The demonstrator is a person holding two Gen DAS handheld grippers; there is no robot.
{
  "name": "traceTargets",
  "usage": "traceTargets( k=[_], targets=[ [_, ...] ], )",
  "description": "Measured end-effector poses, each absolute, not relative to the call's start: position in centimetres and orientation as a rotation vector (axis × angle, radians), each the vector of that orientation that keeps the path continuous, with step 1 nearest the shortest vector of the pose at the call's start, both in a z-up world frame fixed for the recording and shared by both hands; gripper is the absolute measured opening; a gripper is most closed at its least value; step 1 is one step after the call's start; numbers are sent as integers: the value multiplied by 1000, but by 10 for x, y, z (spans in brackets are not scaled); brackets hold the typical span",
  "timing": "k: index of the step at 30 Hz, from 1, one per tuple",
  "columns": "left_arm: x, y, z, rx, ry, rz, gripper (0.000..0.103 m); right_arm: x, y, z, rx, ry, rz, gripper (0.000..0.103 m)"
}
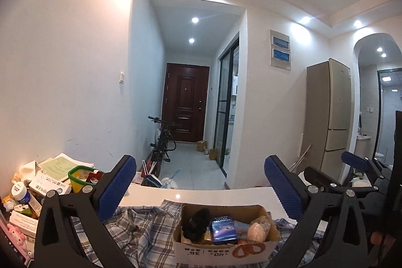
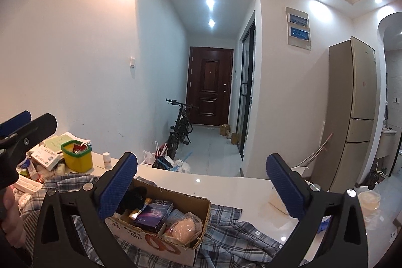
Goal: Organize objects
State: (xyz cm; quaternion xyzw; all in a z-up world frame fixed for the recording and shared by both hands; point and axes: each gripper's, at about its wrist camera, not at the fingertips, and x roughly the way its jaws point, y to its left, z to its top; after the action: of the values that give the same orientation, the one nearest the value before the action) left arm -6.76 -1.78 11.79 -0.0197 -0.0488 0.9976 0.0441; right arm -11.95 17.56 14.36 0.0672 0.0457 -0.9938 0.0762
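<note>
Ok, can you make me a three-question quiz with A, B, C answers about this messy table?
1. Where is the cardboard box?
A on the plaid shirt
B on the floor
C on the fridge

2. What colour is the tub beside the papers?
A pink
B yellow with a green rim
C black

3. How are the left gripper and right gripper?
A both open
B both shut
C holding the box

Answers: 1 A, plaid cloth spreads out under the box. 2 B, yellow walls, green top edge. 3 A, blue pads stand wide apart, gripping nothing.
</note>
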Motion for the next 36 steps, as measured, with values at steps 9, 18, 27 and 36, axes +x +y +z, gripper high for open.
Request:
traceTargets(
  k=[9,18,27,36],
  targets=[
    [-10,-16,125,-54,-188,2921,103,-65,208,147,68,14,-2979,102],
    [35,-4,105,163,-60,2902,103,-14,220,149,-60,27,-2963,102],
    [29,-3,66,-10,-115,2940,103,5,224,119,-134,56,-3005,102],
    [22,1,45,-30,-114,2897,103,-2,235,89,-90,13,-3023,102]
  ],
)
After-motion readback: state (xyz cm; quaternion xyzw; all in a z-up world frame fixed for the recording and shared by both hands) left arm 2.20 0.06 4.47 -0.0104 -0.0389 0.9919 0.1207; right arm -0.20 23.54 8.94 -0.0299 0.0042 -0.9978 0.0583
